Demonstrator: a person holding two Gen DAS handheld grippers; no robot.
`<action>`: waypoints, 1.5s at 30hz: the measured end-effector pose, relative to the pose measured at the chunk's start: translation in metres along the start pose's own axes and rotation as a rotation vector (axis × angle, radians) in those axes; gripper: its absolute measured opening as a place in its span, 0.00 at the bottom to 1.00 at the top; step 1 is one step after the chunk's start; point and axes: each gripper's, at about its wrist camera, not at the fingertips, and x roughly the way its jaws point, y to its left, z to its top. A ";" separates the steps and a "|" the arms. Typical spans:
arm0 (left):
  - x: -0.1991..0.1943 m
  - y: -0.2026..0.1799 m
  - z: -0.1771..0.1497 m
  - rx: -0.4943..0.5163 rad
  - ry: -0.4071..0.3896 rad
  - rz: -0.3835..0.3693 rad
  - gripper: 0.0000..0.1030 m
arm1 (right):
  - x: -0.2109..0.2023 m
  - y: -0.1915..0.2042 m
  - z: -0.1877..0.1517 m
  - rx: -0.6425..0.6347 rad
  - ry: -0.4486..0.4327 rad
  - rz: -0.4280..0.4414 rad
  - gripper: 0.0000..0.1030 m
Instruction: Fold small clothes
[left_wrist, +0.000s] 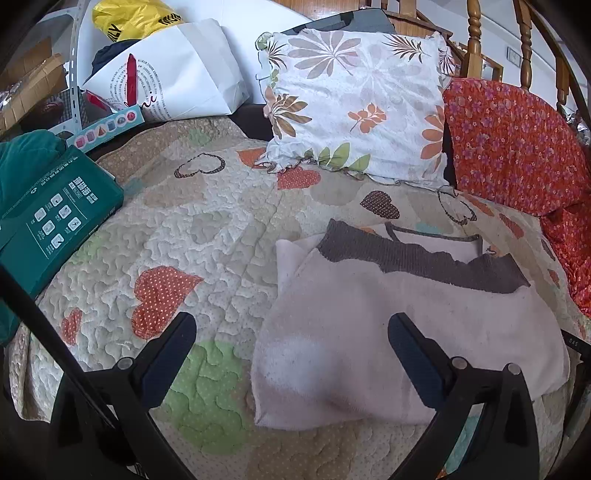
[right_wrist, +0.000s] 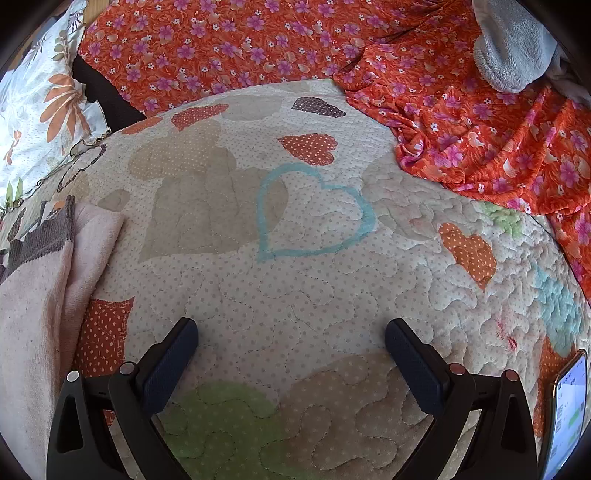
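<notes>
Both the left gripper (left_wrist: 291, 332) and right gripper (right_wrist: 291, 338) gape empty; the pink garment (left_wrist: 406, 343) looks folded — a careless pinch could drag layers apart.

One garment (left_wrist: 406, 332), one pillow (left_wrist: 358, 103), one phone (right_wrist: 569, 417), two boxes (left_wrist: 55, 210).

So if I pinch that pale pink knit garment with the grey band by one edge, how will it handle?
The pale pink knit garment with the grey band lies in soft folded layers, so it probably droops and unfolds. Its fuzzy surface likely grips rather than slips.
</notes>
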 end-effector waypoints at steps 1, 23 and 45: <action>0.000 0.001 0.000 -0.003 0.002 -0.001 1.00 | 0.000 0.000 0.000 0.000 0.000 0.000 1.00; 0.008 0.019 -0.002 -0.085 0.055 -0.016 1.00 | 0.000 -0.001 0.000 0.000 0.000 0.000 1.00; 0.013 0.009 -0.005 -0.036 0.053 0.004 1.00 | 0.000 0.000 0.000 0.000 0.000 0.000 1.00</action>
